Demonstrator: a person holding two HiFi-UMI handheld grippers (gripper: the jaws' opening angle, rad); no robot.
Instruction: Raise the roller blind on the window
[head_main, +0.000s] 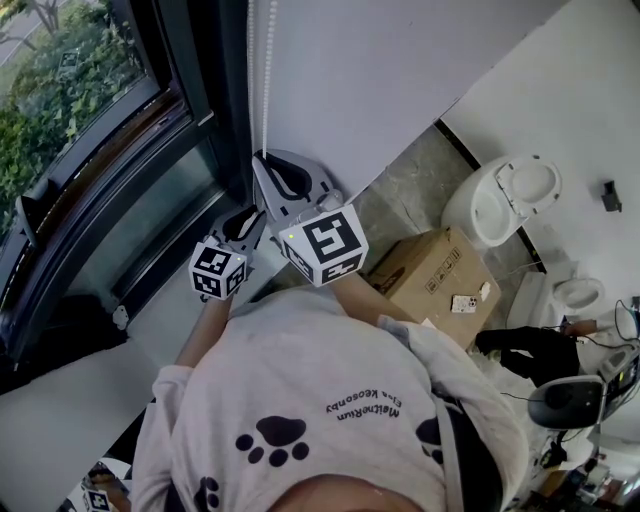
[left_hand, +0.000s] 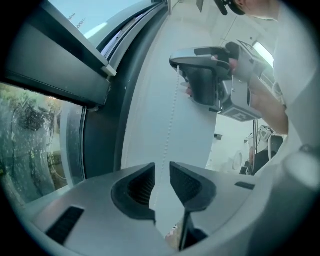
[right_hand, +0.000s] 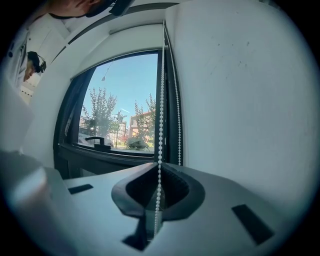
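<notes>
By the dark-framed window (right_hand: 120, 105), right gripper (right_hand: 159, 167) fingers pinch the beaded cord (right_hand: 160, 100) — left gripper (left_hand: 161, 173) fingers ribbed, parted.

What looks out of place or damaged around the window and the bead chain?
Nothing stands out. The bead chain hangs straight beside the window, unbroken where it shows; the right hand-held gripper is shut on it, and the left hand-held gripper is open.

White bead chain (right_hand: 160, 125), black window frame (head_main: 200, 80), paw-print grey top (head_main: 300, 400), brown box (head_main: 430, 285)
</notes>
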